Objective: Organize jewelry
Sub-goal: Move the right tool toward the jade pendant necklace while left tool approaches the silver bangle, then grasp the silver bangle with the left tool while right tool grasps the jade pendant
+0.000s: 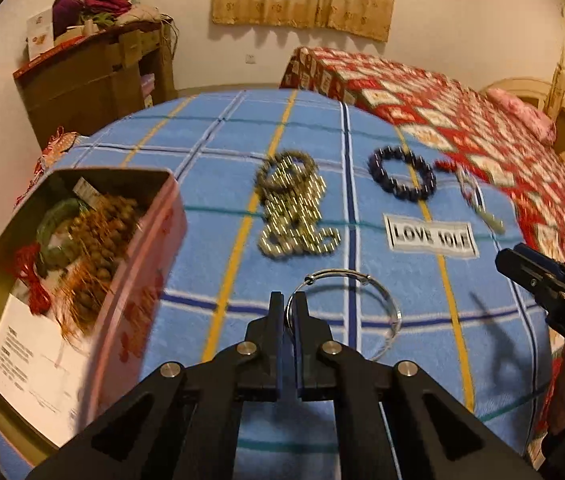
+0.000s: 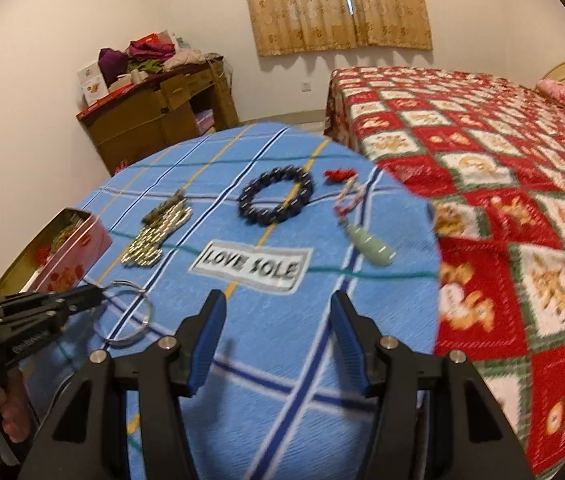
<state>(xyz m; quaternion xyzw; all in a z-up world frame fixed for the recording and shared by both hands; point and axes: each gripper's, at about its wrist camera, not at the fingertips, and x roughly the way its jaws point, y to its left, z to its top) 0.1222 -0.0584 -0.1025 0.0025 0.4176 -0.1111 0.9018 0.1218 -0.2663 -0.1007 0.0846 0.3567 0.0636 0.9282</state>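
left gripper (image 1: pixel 289 312) pinches bangle (image 1: pixel 362 276) | tin (image 1: pixel 150 264) seemingly near

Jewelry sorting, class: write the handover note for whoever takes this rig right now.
Left claw: shut on the silver bangle, over the blue towel.
Right claw: open, empty, above the towel.
Pink tin: open, left of the towel, already holds a green bangle and brown beads.
Left to do: bangle into the tin, then the metallic chain, dark bead bracelet and jade pendant.
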